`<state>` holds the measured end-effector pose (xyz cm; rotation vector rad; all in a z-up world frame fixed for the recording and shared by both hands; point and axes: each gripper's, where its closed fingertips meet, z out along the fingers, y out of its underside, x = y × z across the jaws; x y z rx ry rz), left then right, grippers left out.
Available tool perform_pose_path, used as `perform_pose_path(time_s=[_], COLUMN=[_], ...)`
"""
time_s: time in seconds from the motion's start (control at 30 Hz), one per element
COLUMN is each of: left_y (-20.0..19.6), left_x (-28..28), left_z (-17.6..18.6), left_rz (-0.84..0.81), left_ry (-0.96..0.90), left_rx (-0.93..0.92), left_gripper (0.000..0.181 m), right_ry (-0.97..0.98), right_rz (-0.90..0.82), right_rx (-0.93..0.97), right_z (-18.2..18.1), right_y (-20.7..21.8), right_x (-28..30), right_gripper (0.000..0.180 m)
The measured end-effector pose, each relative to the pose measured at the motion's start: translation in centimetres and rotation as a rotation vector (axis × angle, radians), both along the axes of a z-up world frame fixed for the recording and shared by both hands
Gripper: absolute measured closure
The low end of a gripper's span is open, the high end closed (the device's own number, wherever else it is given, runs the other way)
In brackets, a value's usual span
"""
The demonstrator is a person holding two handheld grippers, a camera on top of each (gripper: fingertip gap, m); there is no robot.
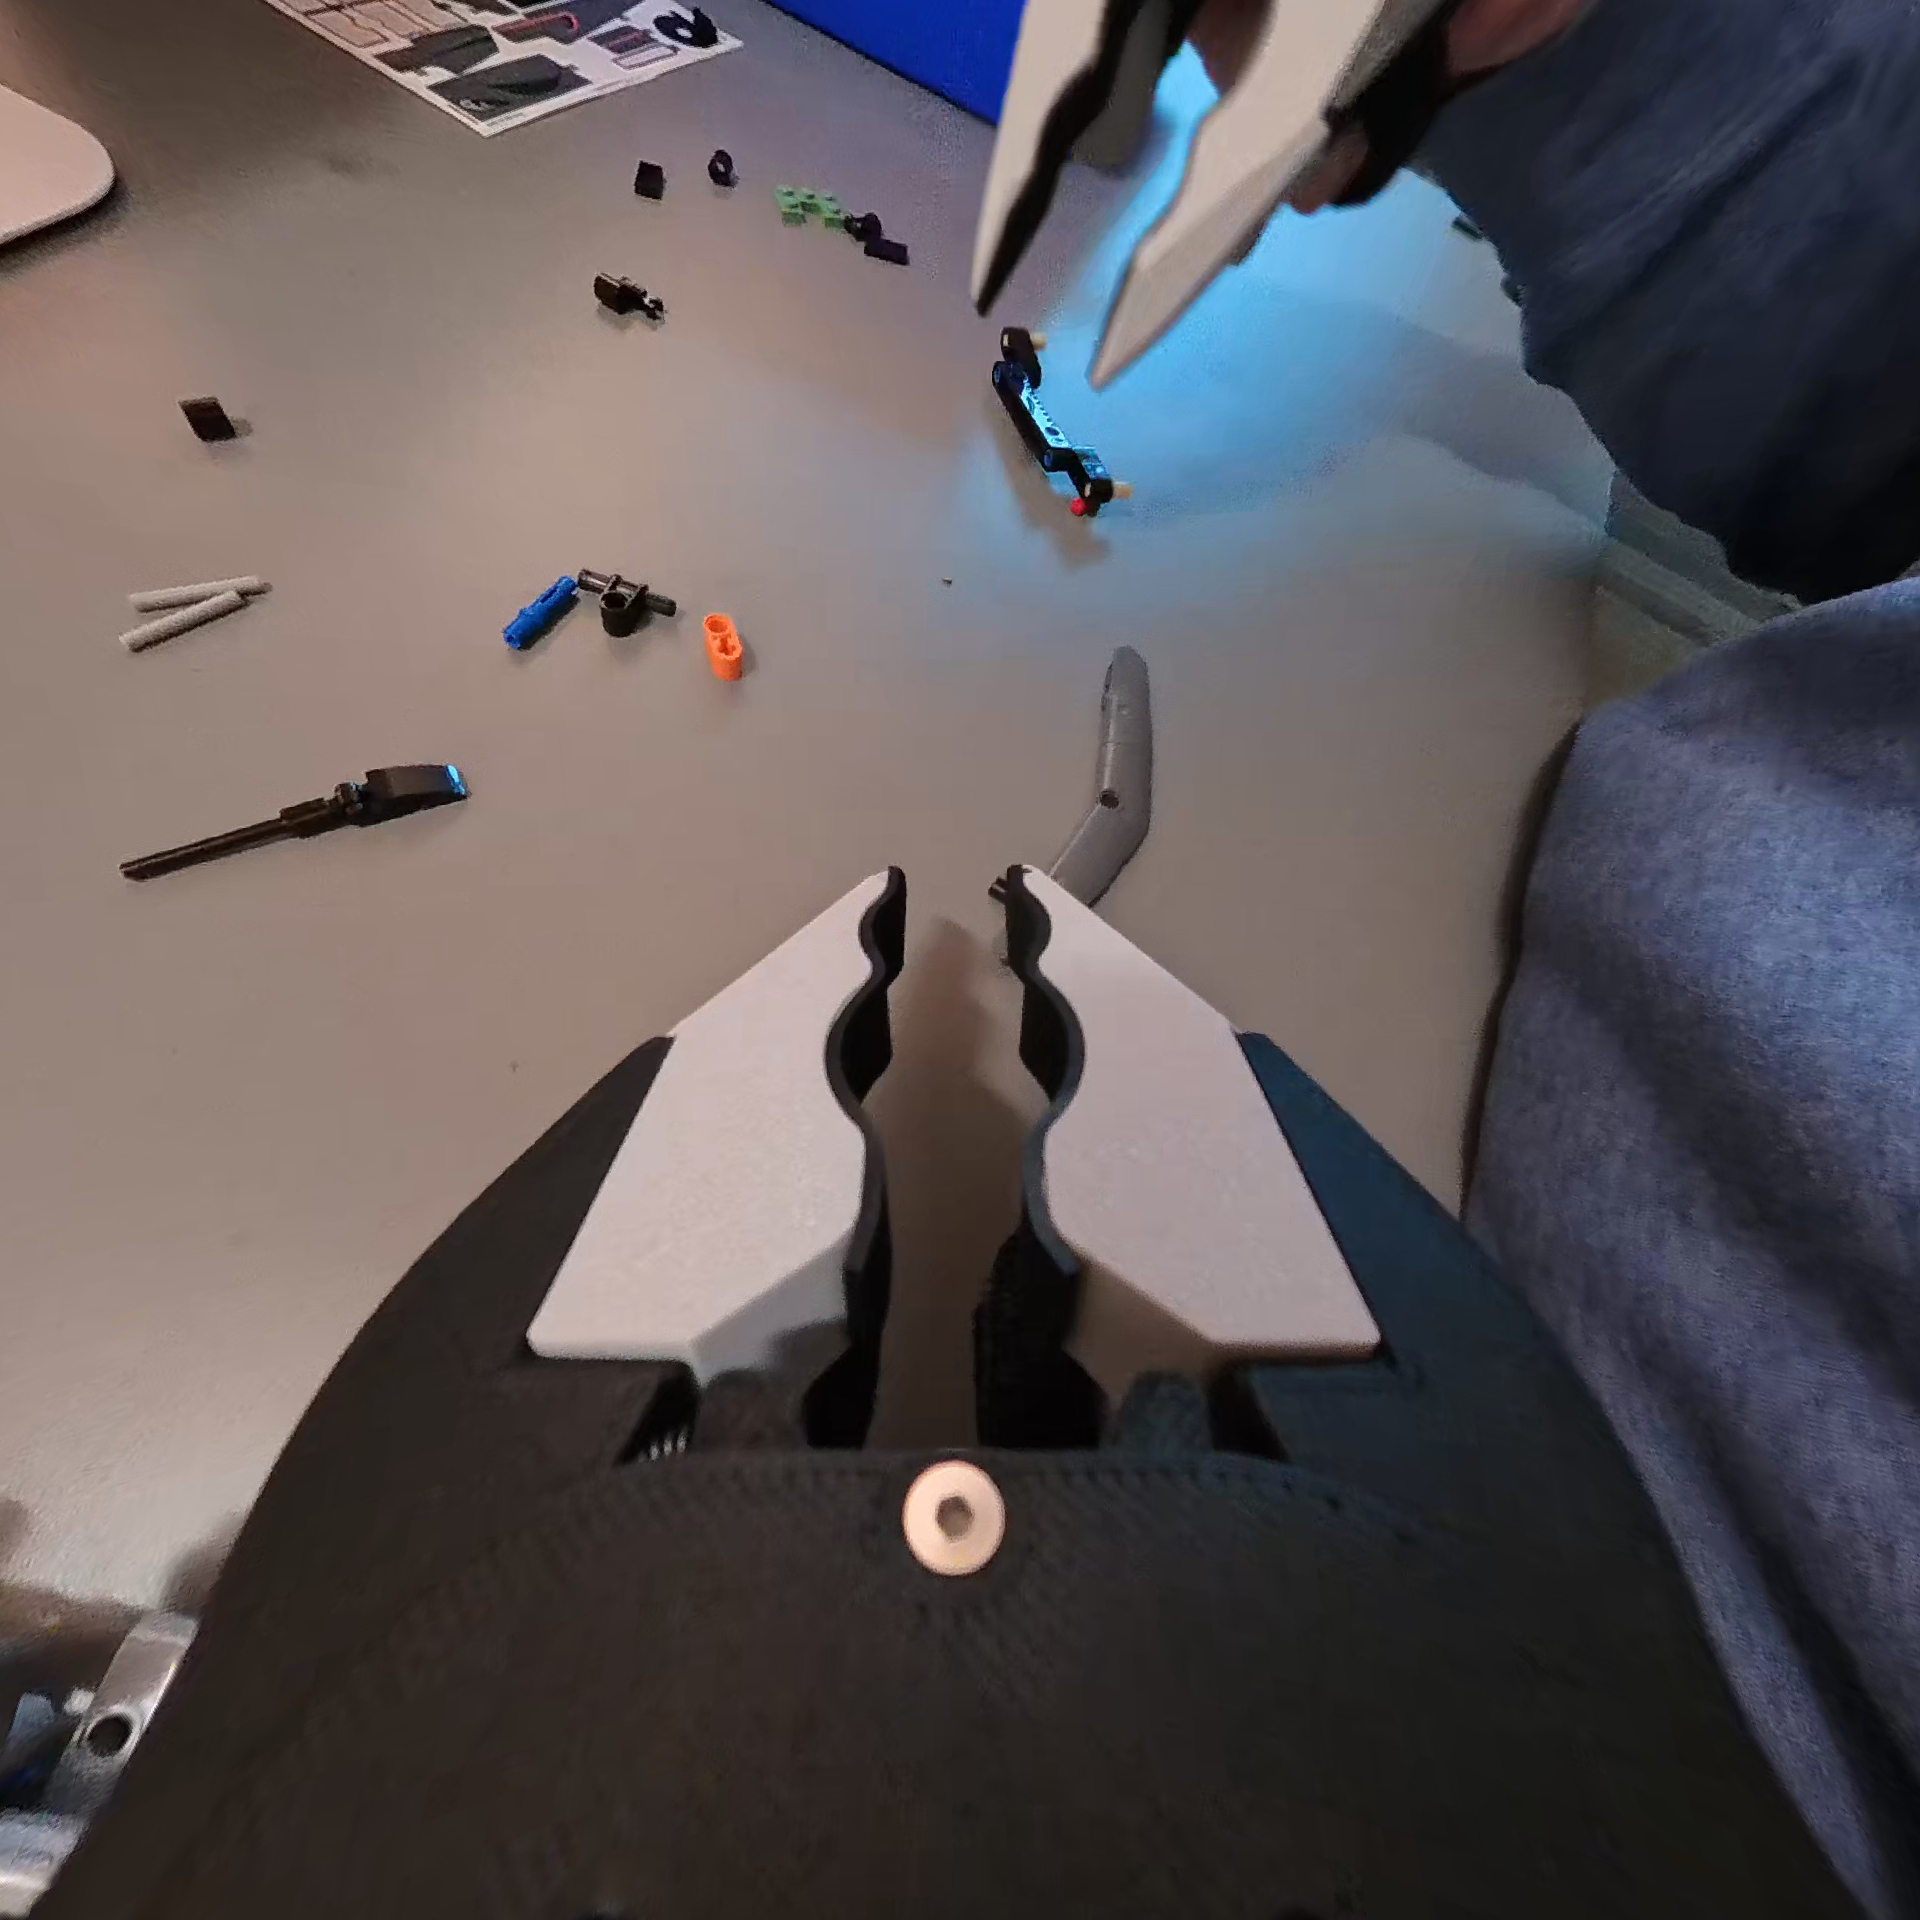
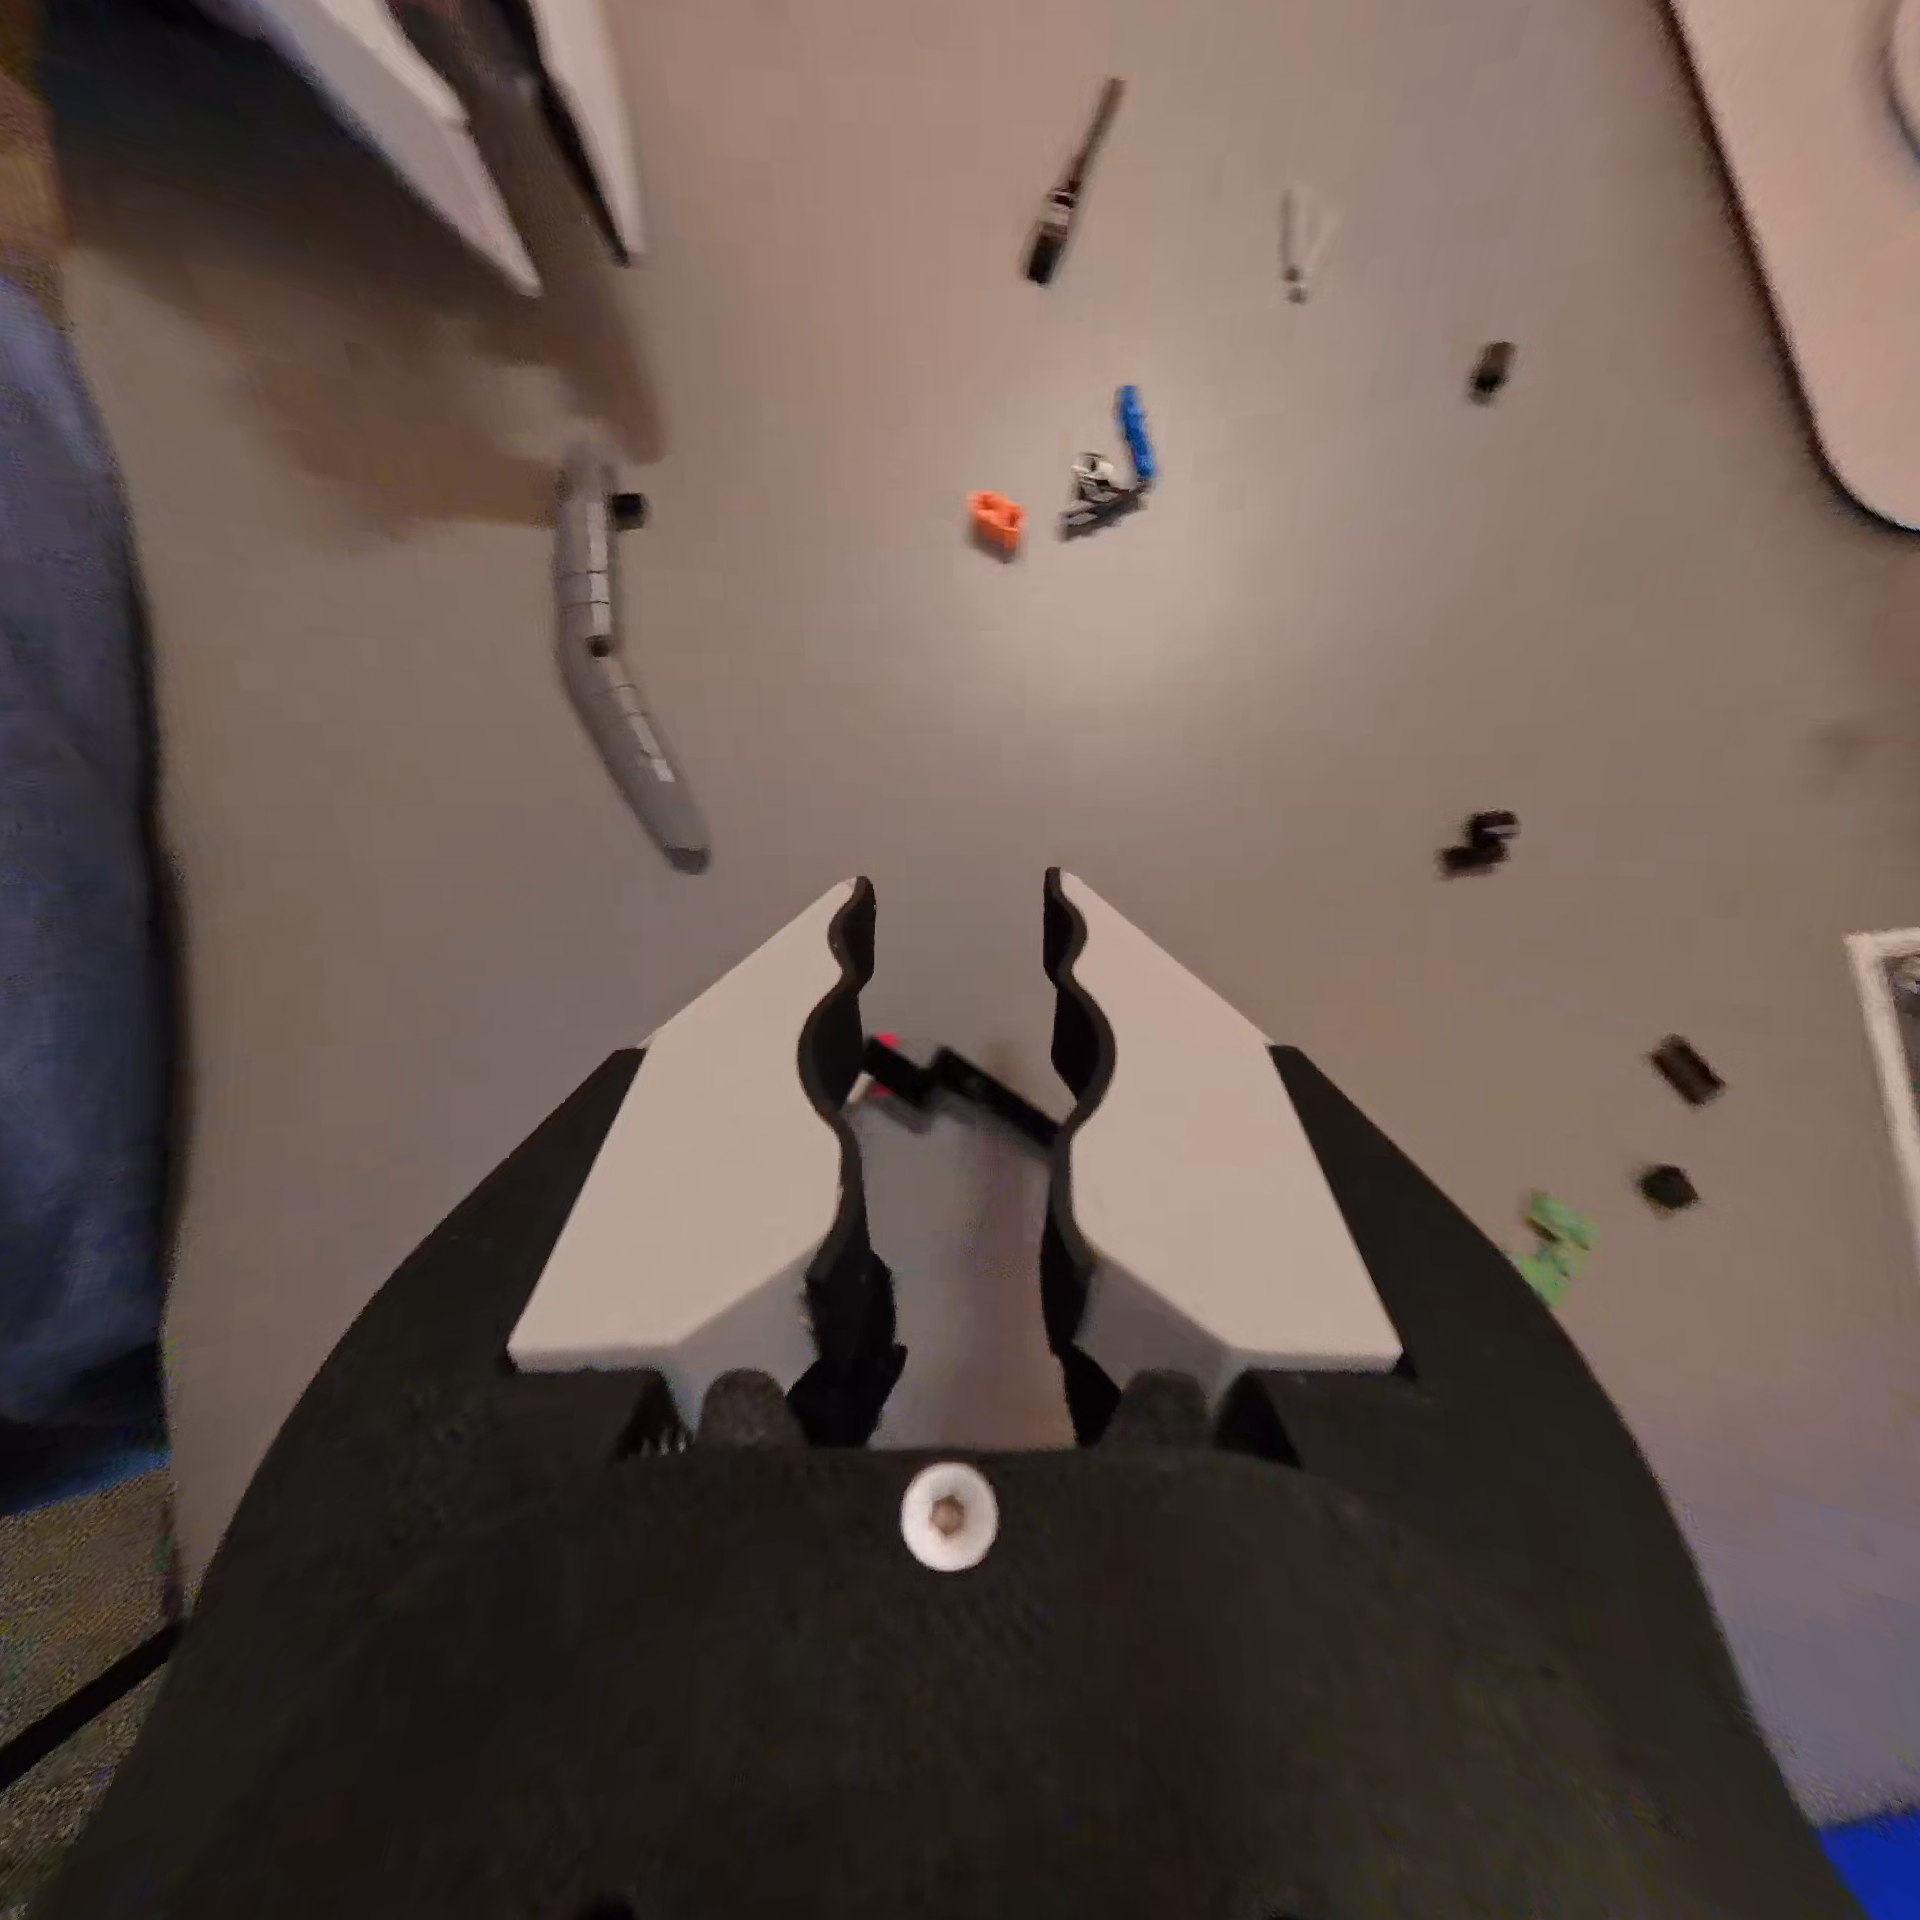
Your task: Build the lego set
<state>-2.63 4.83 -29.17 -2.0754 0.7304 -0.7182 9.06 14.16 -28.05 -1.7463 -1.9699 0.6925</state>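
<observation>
While the left gripper (image 1: 948,894) hung low over the grey table (image 1: 416,1039) with its jaws a little apart and nothing between them, the curved grey piece (image 1: 1122,769) lay just past its right fingertip, its long axis running up the frame. A small black pin (image 1: 1000,889) sat at that tip. Farther up, right of centre, lay the black-and-blue beam assembly (image 1: 1049,426), long axis slanting from upper left to lower right. The right gripper (image 1: 1039,343) hovered directly above its upper end, jaws parted and empty, plainly the nearer one. In the right wrist view, that beam assembly (image 2: 966,1086) showed between the right gripper's (image 2: 956,883) fingers, lying crosswise to them, which probably favoured a pinch across its narrow width.
</observation>
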Motion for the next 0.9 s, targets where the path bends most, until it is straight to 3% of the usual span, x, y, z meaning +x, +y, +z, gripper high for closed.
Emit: perform_pose_path(time_s=[0.17,0.33,0.63,0.9], left_y=[0.0,-0.1,-0.2,-0.2], left_x=[0.0,-0.4,-0.4,-0.2], left_z=[0.2,0.6,0.9,0.9], left_rz=[0.004,0.009,0.005,0.010], left_ry=[0.006,-0.003,-0.013,-0.025], left_rx=[0.013,0.024,0.030,0.027], left_gripper=[0.164,0.164,0.164,0.164], right_ry=[0.016,-0.018,-0.048,-0.031], right_rz=[0.138,0.191,0.148,0.089], right_rx=[-0.021,-0.009,0.006,-0.025], right_z=[-1.2,-3.4,-5.0,-4.9], right_y=[-6.1,-9.3,-9.2,-9.0], right_x=[-1.8,-3.3,-3.7,-3.4], right_gripper=[0.134,0.134,0.164,0.161])
